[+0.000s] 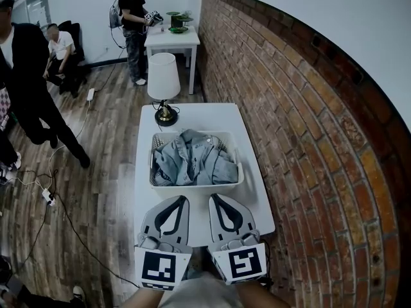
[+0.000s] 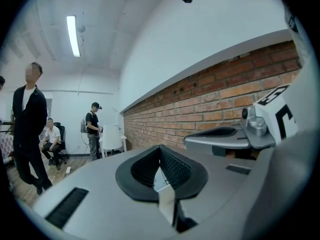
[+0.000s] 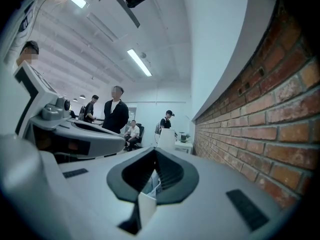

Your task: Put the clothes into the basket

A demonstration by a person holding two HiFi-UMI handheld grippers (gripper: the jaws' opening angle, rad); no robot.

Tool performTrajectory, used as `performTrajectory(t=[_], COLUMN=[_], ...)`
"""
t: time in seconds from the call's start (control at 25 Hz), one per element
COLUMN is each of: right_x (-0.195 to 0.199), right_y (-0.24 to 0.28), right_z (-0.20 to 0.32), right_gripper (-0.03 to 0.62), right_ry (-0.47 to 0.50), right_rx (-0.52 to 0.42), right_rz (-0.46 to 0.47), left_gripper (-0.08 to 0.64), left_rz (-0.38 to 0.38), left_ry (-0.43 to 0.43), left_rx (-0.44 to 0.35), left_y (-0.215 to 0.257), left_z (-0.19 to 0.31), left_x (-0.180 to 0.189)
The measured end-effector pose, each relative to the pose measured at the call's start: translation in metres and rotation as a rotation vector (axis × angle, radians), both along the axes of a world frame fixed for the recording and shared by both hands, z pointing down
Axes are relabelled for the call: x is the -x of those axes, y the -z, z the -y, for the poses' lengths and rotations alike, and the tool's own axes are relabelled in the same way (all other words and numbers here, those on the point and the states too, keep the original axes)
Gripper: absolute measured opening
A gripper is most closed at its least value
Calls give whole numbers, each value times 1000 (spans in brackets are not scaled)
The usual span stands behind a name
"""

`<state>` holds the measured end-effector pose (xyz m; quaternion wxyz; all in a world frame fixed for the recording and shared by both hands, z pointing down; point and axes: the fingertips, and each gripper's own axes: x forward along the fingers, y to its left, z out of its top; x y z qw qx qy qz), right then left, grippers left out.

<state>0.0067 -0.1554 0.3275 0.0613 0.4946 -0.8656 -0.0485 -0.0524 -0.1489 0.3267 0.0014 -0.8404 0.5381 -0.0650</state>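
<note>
Clothes [image 1: 192, 162] lie heaped inside the basket [image 1: 196, 186], so we judge the task done. We rest the left gripper [image 1: 178, 204] and right gripper [image 1: 217, 203] just before the basket, jaws closed and empty, with nothing left to fetch.

head view steeply down over table [image 1: 212, 117], gripper views level along own jaws, all share brick wall [image 1: 289, 108]

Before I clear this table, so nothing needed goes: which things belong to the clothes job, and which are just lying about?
Job: denim clothes, white basket, left tongs, right tongs.
Lying about: table lamp, far table.
</note>
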Motion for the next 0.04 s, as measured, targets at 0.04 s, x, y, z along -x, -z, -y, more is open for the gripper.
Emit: performTrajectory(t=[0.04], right_x=[0], right_y=[0], right_z=[0], right_gripper=[6], right_ry=[0], right_rx=[0], right_rz=[-1], left_gripper=[9], left_rz=[-2], left_ry=[0], left_rx=[2], left_y=[0], left_z=[0], left_x=[0])
